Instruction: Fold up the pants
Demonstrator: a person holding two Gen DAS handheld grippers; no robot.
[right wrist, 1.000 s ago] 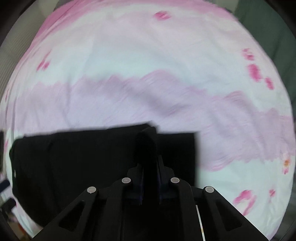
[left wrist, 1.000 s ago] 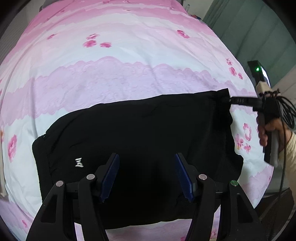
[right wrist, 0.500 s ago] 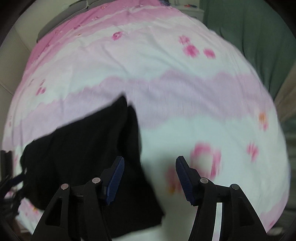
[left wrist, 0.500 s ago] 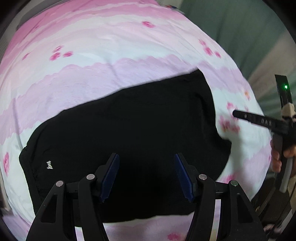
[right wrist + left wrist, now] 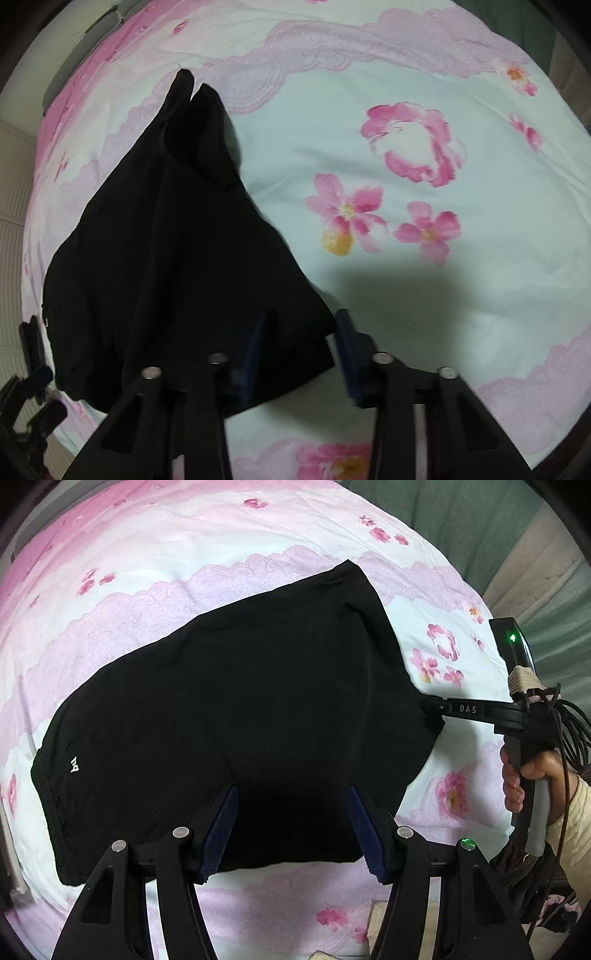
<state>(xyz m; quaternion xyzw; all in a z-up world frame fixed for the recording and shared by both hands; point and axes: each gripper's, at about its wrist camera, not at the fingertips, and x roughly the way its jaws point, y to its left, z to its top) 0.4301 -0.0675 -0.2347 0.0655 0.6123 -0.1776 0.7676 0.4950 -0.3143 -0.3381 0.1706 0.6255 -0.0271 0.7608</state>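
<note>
The black pants [image 5: 229, 716] lie folded on the flowered bedsheet [image 5: 155, 568]. The left gripper [image 5: 291, 827] hovers over them, jaws spread and empty. The right gripper [image 5: 299, 343] straddles a corner, jaws apart (not yet pinching). Fabric looks soft, light and limp; grip doubled edges at corners.

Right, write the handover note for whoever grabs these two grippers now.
Left gripper: open, empty, hovering over the near edge of the black pants.
Right gripper: jaws open around the pants' near right corner, not clamped.
Pants lie on the pink floral bedspread, folded into a compact block; right edge bunched and peaked.
Left to do: probably close on that corner, flatten that edge, make any last fold.
</note>
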